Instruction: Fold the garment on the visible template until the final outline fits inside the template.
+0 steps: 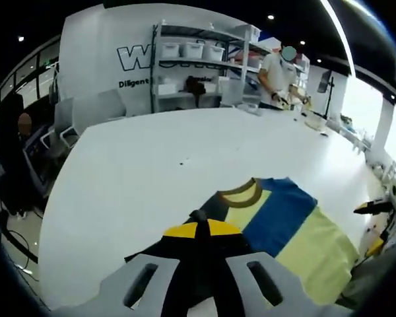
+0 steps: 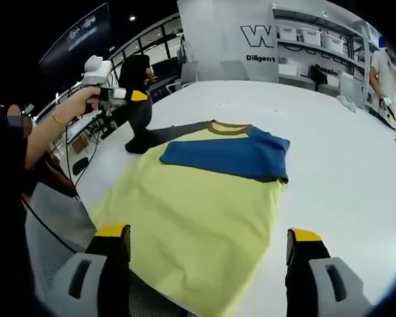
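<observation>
A T-shirt (image 2: 198, 198) lies on the white table (image 2: 330, 145), with a pale yellow body, a brown collar (image 2: 228, 127) and a blue sleeve (image 2: 231, 155) folded across its chest. My left gripper (image 2: 135, 98), held by a hand, is shut on the dark grey sleeve (image 2: 140, 125) and holds it up off the table at the shirt's far left. In the left gripper view that gripper (image 1: 201, 230) has its yellow tips together on the dark fabric (image 1: 198, 257), with the shirt (image 1: 297, 238) to its right. My right gripper (image 2: 208, 234) stands open, its jaws wide apart above the shirt's hem.
Metal shelves (image 1: 198, 63) with white bins stand behind the table's far end. A person (image 1: 277, 76) works at the far right corner. Grey chairs (image 1: 86, 112) line the table's left side. The other gripper's yellow tip (image 1: 373, 207) shows at the right edge.
</observation>
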`<state>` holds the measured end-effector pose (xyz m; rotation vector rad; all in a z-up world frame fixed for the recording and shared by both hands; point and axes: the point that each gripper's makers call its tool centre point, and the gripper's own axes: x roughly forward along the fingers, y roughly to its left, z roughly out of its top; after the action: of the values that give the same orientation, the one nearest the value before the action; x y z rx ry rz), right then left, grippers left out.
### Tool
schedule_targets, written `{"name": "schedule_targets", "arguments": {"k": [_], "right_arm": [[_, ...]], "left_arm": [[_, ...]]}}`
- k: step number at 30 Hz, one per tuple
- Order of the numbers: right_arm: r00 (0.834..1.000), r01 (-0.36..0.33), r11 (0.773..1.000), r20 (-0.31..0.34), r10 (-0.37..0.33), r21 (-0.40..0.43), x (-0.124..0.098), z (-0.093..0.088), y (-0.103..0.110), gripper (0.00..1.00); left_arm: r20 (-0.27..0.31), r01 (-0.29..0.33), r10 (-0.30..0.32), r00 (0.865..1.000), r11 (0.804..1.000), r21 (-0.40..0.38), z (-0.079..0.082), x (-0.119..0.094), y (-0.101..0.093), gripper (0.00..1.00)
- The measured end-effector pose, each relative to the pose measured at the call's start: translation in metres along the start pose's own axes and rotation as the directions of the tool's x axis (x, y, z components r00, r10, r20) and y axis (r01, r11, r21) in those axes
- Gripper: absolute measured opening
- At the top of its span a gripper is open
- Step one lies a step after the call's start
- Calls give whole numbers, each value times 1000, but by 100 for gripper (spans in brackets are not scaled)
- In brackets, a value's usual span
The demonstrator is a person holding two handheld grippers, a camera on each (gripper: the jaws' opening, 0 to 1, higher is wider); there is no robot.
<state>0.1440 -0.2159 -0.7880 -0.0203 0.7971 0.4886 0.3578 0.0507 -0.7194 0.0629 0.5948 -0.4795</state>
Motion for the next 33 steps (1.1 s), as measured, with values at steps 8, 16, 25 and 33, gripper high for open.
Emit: {"name": "schedule_targets", "arguments": {"k": [8,16,25,33], "right_arm": [[1000,1,1000,-2,-1,-3,-1,-2,0,97],[1000,-4,1000,-7,4,-11,0,-1,1,97],[1000,-5,1000,-14,4,-14,0,-2,1,97],[1000,0,1000,-19,0,-16,1,-3,0,97]], "left_arm": [[15,63,-64,998,998,21,12,10,-34,3],[28,137,-138,990,990,41,22,21,-71,3],[62,178,-182,981,982,56,32,39,-104,3],[40,248,-249,968,968,36,23,56,-136,3]]}}
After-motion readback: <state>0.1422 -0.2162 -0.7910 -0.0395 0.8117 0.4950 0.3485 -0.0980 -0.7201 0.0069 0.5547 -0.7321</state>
